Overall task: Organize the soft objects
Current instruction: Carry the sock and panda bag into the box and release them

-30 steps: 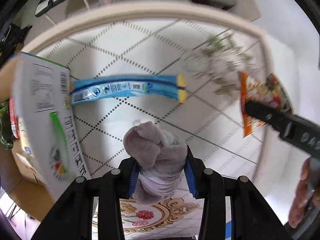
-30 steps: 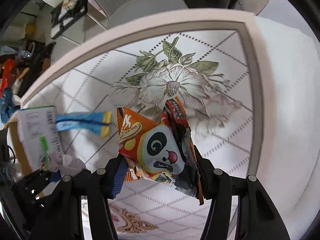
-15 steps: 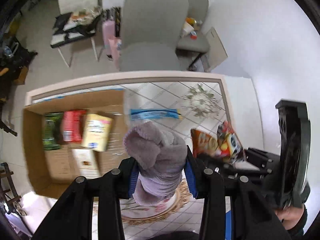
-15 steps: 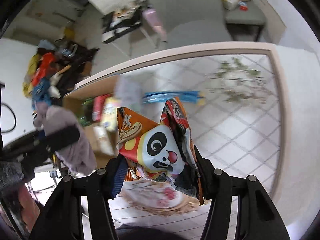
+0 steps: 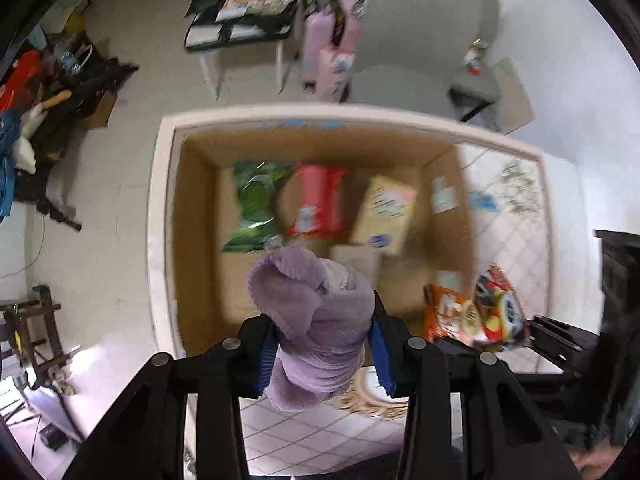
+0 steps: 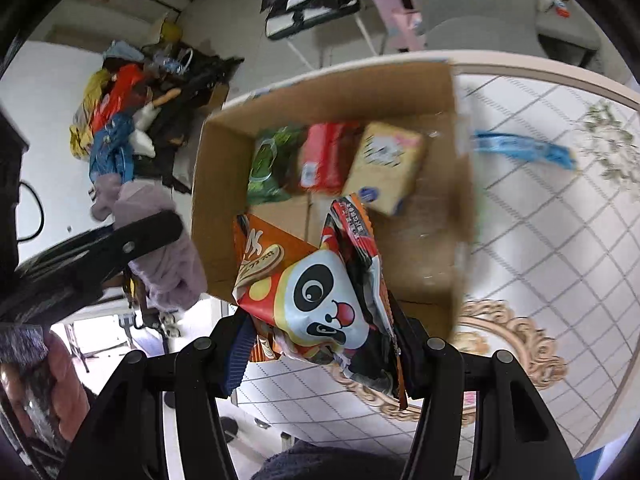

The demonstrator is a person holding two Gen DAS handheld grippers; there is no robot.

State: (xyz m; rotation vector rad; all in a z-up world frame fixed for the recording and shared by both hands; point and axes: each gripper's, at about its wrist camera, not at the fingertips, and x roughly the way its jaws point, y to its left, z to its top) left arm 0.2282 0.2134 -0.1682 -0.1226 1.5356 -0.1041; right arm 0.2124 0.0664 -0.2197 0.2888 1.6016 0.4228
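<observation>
My left jaws clamp the purple cloth (image 5: 316, 320), my right the panda snack bag (image 6: 320, 292) — release each low, over the cardboard box's (image 5: 196, 216) bare near corners.

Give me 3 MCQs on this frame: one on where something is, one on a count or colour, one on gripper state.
1. Where does the long blue packet lie?
A. inside the cardboard box
B. on the tiled tabletop outside the box
C. in the left gripper

2. How many packs lie in a row at the far end of the open brown cardboard box?
A. one
B. three
C. five

3. What is the right gripper doing?
A. shut on the orange panda-print snack bag
B. open and holding nothing
C. shut on a purple cloth

Answers:
1 B: it rests on the tiles beyond the box wall.
2 B: green, red and yellow packs.
3 A: the bag sits clamped in it; the left gripper holds the fuzzy purple cloth.
</observation>
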